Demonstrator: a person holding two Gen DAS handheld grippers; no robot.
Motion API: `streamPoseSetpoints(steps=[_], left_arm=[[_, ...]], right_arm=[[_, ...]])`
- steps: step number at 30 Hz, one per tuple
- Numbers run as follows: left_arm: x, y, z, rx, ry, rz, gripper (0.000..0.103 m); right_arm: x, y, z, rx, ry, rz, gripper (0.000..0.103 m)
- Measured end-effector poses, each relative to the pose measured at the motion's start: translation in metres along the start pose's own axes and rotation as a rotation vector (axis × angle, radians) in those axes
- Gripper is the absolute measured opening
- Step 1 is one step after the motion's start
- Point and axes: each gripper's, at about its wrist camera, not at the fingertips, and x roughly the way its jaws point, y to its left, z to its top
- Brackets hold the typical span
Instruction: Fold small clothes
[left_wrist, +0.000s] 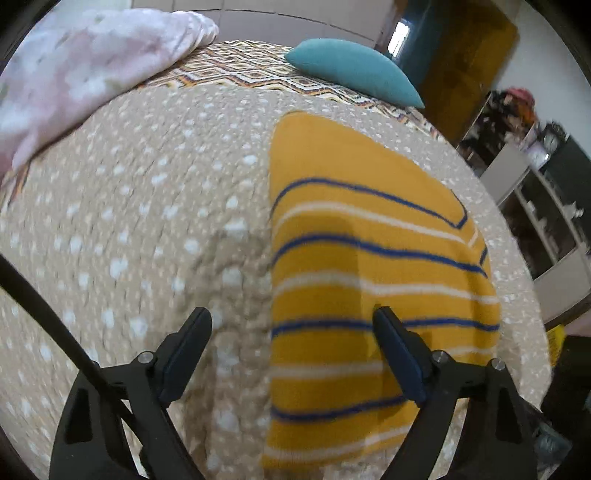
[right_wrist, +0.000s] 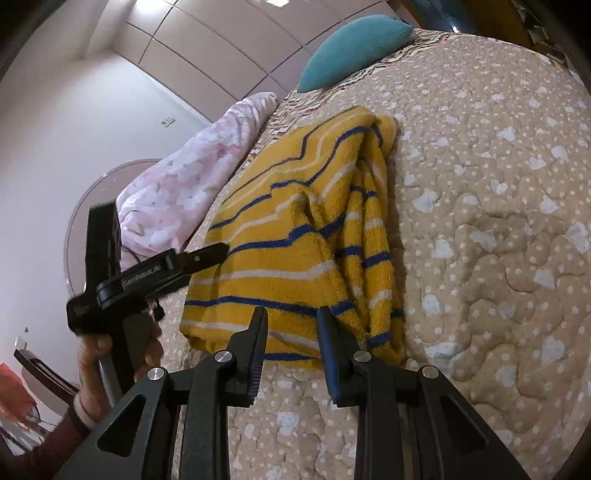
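Note:
A yellow knit garment with blue and white stripes (left_wrist: 369, 266) lies folded on the beige dotted quilt (left_wrist: 147, 221). My left gripper (left_wrist: 291, 317) is open above the garment's left edge, one finger over the quilt, the other over the cloth. In the right wrist view the garment (right_wrist: 295, 236) lies partly bunched along its right side. My right gripper (right_wrist: 291, 317) is open, jaws partly apart, at the garment's near edge, holding nothing. The left gripper (right_wrist: 210, 254) shows at the garment's left side, held by a hand.
A teal pillow (left_wrist: 354, 70) and a pink floral duvet (left_wrist: 81, 74) lie at the far end of the bed. Shelves (left_wrist: 535, 206) stand to the right. The quilt (right_wrist: 498, 221) stretches to the right of the garment.

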Motion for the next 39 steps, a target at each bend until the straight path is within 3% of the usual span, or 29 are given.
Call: streamPoseSetpoints(steps=[7,10,14,20,21,23,28,32,39], left_arm=[[-0.024,0.027,-0.044,-0.032,-0.042,-0.041,0.089],[-0.04,0.028,-0.052,-0.001,-0.073,-0.011,0.088],[-0.068,0.022,-0.066,0.077,-0.149,0.103,0.088],[-0.135,0.005,-0.096,0.114,-0.383,0.268,0.089],[-0.15,0.001,-0.102,0.111,-0.432,0.29,0.093],[-0.171,-0.004,-0.112,0.111,-0.487,0.299,0.102],[-0.215,-0.022,-0.131,0.13,-0.606,0.275,0.103],[-0.221,-0.043,-0.131,0.191,-0.58,0.15,0.103],[-0.168,-0.055,-0.148,0.155,-0.297,0.055,0.103]], right_arm=[[-0.002,-0.008,-0.003,0.024,-0.007,0.039,0.028],[-0.008,-0.008,-0.007,0.024,-0.007,0.025,0.028],[-0.021,-0.012,-0.022,0.045,-0.002,0.005,0.028],[-0.039,-0.003,-0.044,0.014,-0.02,-0.147,0.033],[-0.041,0.002,-0.045,0.008,-0.017,-0.177,0.036],[-0.048,0.017,-0.047,-0.022,-0.027,-0.24,0.046],[-0.078,0.058,-0.06,-0.162,-0.077,-0.373,0.057],[-0.095,0.074,-0.077,-0.224,-0.086,-0.464,0.061],[-0.098,0.059,-0.1,-0.198,-0.025,-0.569,0.065]])
